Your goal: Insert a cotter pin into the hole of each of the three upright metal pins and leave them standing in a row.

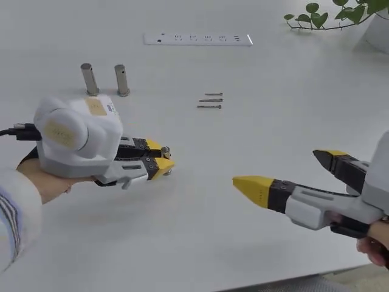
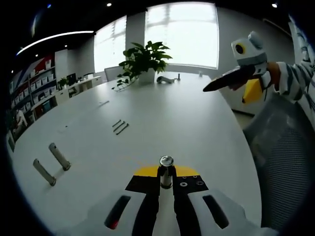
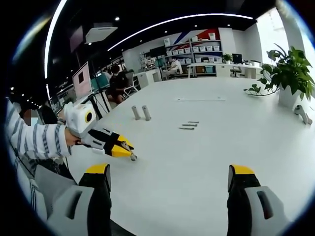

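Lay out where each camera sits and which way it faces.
Head view: from the headset, down at left gripper, right gripper and table; a sleeve shows.
Left gripper view: along its shut jaws holding a metal pin, toward the plant.
Right gripper view: between its open jaws, toward two upright pins.
Shared: all show the cotter pins.

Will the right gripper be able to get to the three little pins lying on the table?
Probably yes. The right gripper is open and empty, with bare table between it and the cotter pins.
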### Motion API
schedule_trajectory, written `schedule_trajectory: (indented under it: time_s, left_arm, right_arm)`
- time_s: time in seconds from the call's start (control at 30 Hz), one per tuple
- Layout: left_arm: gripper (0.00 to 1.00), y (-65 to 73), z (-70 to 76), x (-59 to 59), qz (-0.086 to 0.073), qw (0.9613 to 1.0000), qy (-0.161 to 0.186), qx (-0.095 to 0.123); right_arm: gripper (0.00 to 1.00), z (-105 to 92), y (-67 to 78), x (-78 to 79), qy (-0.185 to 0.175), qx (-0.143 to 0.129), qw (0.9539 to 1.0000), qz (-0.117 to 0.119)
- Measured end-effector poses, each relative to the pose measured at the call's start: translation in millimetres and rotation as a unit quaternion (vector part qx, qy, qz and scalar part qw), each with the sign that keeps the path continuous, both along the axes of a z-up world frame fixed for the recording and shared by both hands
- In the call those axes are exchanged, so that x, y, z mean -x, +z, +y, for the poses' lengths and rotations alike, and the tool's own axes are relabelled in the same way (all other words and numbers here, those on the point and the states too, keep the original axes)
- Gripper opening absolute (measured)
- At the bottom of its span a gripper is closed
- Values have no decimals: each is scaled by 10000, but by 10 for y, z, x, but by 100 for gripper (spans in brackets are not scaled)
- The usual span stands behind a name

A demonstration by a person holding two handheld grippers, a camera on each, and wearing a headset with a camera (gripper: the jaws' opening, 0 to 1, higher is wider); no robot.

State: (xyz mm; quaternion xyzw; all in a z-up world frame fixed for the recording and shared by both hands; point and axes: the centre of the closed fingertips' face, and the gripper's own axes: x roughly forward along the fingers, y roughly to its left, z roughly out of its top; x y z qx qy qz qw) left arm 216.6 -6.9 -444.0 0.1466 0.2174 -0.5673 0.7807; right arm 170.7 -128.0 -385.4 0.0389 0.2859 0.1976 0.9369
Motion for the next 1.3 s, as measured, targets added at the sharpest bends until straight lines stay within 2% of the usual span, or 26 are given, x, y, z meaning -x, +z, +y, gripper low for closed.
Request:
schedule_trajectory:
  time_s: [0.23, 0.4, 0.57, 0.63, 0.9, 1.07, 1.3]
  left_arm:
    - [5, -70, -21, 47, 50, 9999, -44, -90]
    - [5, -94, -36, 62, 23, 9999, -71, -109]
    - [5, -124, -47, 71, 48, 9999, -67, -132]
    - [5, -132, -50, 76, 41, 9999, -72, -137]
    - [5, -127, -59, 76, 45, 10000, -26, -78]
    - [5, -127, -56, 76, 54, 10000, 22, -47]
    - [6, -119, -58, 78, 38, 10000, 41, -74]
  right_arm:
    - [98, 8, -18, 24, 28, 12, 10000, 44]
    - [98, 5, -19, 25, 29, 27, 10000, 47]
    - [98, -10, -9, 18, 25, 95, 10000, 18]
    - [98, -40, 7, 0, -17, 187, 9998, -74]
    - [98, -75, 24, -17, -121, 153, 9997, -135]
    - [98, -61, 12, -6, -42, 248, 9996, -121]
    - [97, -14, 14, 1, 17, 220, 9997, -118]
